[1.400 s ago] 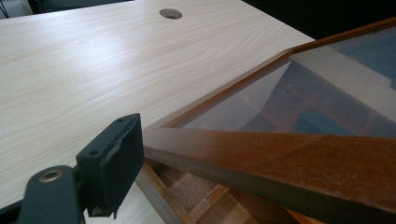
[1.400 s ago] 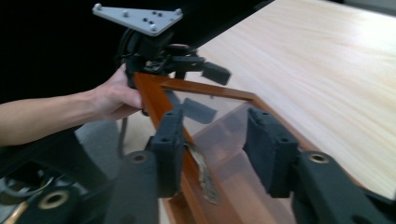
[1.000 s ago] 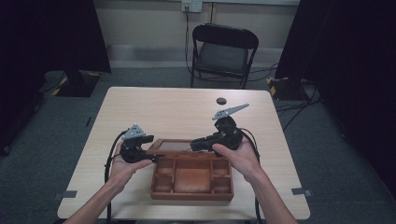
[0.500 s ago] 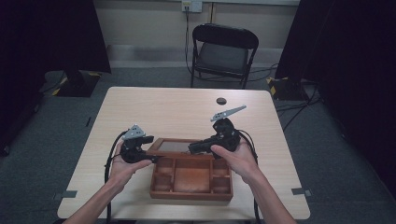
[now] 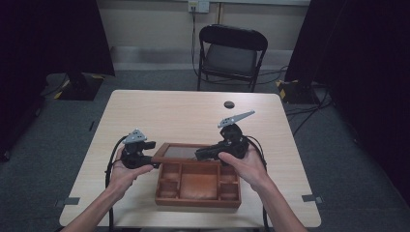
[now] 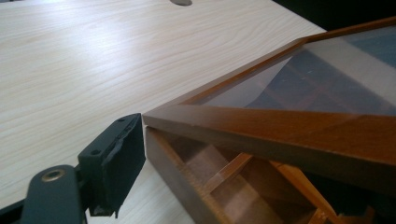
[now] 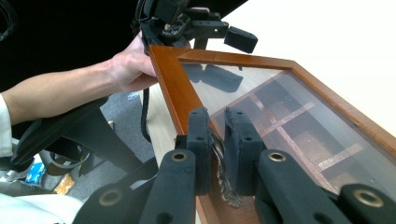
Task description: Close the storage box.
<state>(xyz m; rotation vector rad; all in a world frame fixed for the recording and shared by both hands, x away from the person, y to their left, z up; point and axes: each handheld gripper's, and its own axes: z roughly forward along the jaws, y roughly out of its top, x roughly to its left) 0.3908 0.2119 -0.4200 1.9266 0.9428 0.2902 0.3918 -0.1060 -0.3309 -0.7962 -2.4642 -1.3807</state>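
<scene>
A brown wooden box (image 5: pixel 197 201) with several compartments sits at the table's near middle. Its glass-paned lid (image 5: pixel 180 152) is raised partway from the back edge. My right gripper (image 5: pixel 200 154) holds the lid's front edge, and in the right gripper view my right gripper (image 7: pixel 217 126) is shut on the lid's small metal clasp (image 7: pixel 225 184). My left gripper (image 5: pixel 150 154) is at the box's back left corner. In the left gripper view one of its fingers (image 6: pixel 116 161) rests against that corner of the box (image 6: pixel 175 179), under the lid frame (image 6: pixel 280 126); the other finger is hidden.
A small black round object (image 5: pixel 228 104) lies near the table's far edge. The far half of the light wooden table (image 5: pixel 183 116) is bare. A black folding chair (image 5: pixel 232 53) stands behind the table. Cables trail from both grippers.
My right gripper has shifted slightly left and down with the lid's front edge. My left gripper has hardly moved.
</scene>
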